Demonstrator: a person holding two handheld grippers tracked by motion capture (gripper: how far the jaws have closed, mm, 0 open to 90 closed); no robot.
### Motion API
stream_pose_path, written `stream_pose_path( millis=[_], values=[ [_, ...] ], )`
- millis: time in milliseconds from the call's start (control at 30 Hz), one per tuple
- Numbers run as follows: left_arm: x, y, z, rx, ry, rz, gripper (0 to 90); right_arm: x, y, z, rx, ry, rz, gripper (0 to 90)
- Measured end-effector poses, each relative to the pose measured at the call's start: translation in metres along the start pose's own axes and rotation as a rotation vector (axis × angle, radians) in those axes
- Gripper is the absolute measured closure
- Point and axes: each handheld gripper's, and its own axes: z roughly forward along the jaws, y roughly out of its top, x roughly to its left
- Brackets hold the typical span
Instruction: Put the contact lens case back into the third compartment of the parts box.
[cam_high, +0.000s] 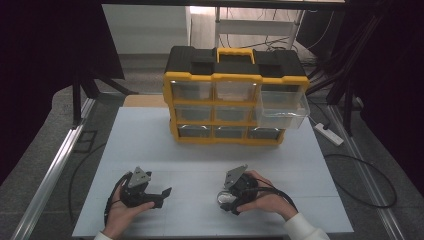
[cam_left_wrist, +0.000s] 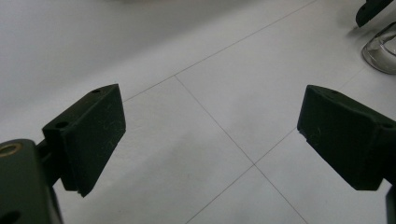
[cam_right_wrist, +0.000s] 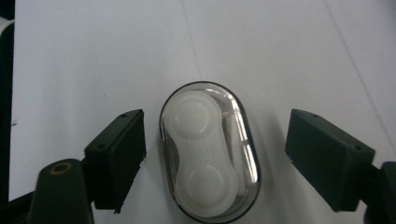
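A clear oval case (cam_right_wrist: 209, 153) with a white two-lobed insert lies flat on the white table between the jaws of my right gripper (cam_right_wrist: 212, 156). Both jaws stand apart from its sides, so that gripper is open. In the high view the case (cam_high: 226, 198) shows as a small clear object under my right gripper (cam_high: 231, 196), near the table's front. My left gripper (cam_high: 161, 196) rests on the table at the front left, its jaws wide apart over bare table (cam_left_wrist: 212, 140). An edge of the clear case (cam_left_wrist: 380, 51) shows at the far right of the left gripper view.
A black and yellow drawer cabinet (cam_high: 235, 95) stands at the back of the white table (cam_high: 200, 160). Its top right clear drawer (cam_high: 282, 107) is pulled out. A white power strip (cam_high: 328, 133) lies on the floor to the right, with cables around it.
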Motion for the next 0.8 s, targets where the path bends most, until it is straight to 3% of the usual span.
stream_pose_path(
  millis=[233,367,800],
  values=[
    [-0.0007,-0.0001,0.0004,0.003,0.0,0.004,8.3,-0.001,-0.0001,0.0016,0.007,0.013,-0.006,29.1],
    [-0.0002,-0.0002,-0.0001,0.002,0.001,0.003,8.3,-0.0006,0.0004,-0.0005,-0.009,0.022,-0.023,47.4],
    [0.0001,-0.0003,-0.0003,0.001,0.001,0.0,8.4,0.0,0.0038,-0.0061,-0.013,0.022,-0.046,49.5]
  ],
)
